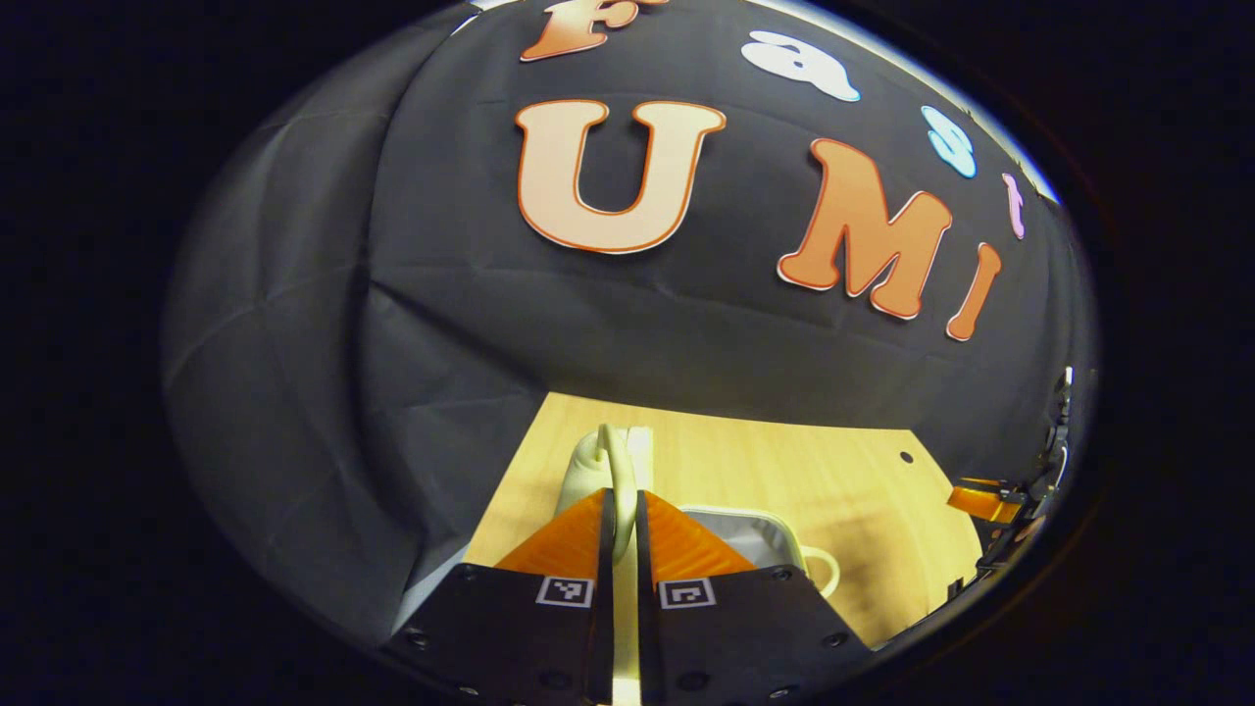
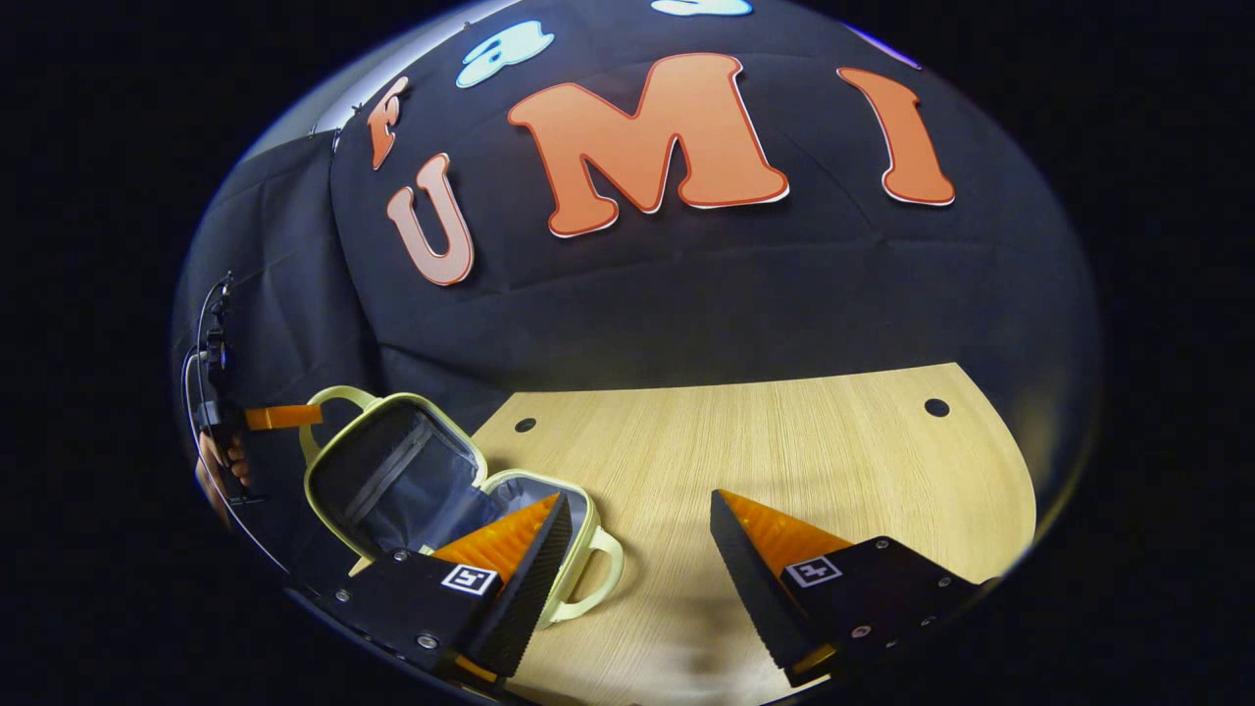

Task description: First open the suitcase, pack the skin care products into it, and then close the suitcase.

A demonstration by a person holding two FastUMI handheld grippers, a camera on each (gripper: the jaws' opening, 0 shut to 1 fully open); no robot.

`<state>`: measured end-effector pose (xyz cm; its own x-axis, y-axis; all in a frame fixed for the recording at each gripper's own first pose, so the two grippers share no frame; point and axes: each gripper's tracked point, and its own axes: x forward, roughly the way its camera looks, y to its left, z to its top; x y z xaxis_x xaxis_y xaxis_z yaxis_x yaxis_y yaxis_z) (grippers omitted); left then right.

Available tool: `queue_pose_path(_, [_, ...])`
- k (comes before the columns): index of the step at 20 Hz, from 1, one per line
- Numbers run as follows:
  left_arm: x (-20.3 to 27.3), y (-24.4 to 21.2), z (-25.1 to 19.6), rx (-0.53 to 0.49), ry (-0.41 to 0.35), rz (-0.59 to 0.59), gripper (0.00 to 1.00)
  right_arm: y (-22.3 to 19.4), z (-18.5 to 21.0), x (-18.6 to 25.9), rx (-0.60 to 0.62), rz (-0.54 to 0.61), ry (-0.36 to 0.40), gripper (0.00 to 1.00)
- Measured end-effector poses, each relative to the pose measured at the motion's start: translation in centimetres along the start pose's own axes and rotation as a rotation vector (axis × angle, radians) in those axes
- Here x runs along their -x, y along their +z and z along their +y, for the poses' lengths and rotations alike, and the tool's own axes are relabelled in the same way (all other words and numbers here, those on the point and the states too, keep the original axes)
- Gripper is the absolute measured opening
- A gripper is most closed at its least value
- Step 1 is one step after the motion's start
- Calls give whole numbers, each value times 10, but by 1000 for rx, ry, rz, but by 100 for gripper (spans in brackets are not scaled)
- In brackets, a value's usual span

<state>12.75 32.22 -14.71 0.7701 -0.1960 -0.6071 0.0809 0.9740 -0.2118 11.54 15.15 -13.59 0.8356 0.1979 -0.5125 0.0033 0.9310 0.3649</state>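
I have the small pale-green suitcase [image 2: 431,490] open on the worktop [image 2: 784,441], at its left side in the right gripper view. Its lid [image 2: 392,471] stands up and the grey lining and zip pocket show inside. My left gripper [image 1: 625,529] has its fingers [image 1: 564,539] drawn together and clamped on the thin pale edge of that raised lid, by the look of it holding it upright; below them I see the rim of the case's base [image 1: 755,520] and a side handle [image 1: 828,569]. My right gripper [image 2: 637,549] hangs over the worktop just right of the case, fingers [image 2: 529,559] wide apart and holding nothing.

By my reckoning, the opening step is done. I can see no skin care products in the compartment or on the bare wood, so packing and closing are both left. I cannot make out any brand or label on the case; the fingers carry only small square coded markers, which I cannot read.
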Motion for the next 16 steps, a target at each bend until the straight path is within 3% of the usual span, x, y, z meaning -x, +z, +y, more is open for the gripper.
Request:
queue_pose_path(10, [-5,-16,-114,-18,-198,0,11,-9,-17,-2,-23,14,9,92])
queue_pose_path(16, [-20,-39,-165,64,-334,42,11,-13,-34,7,-39,12,-22,92])
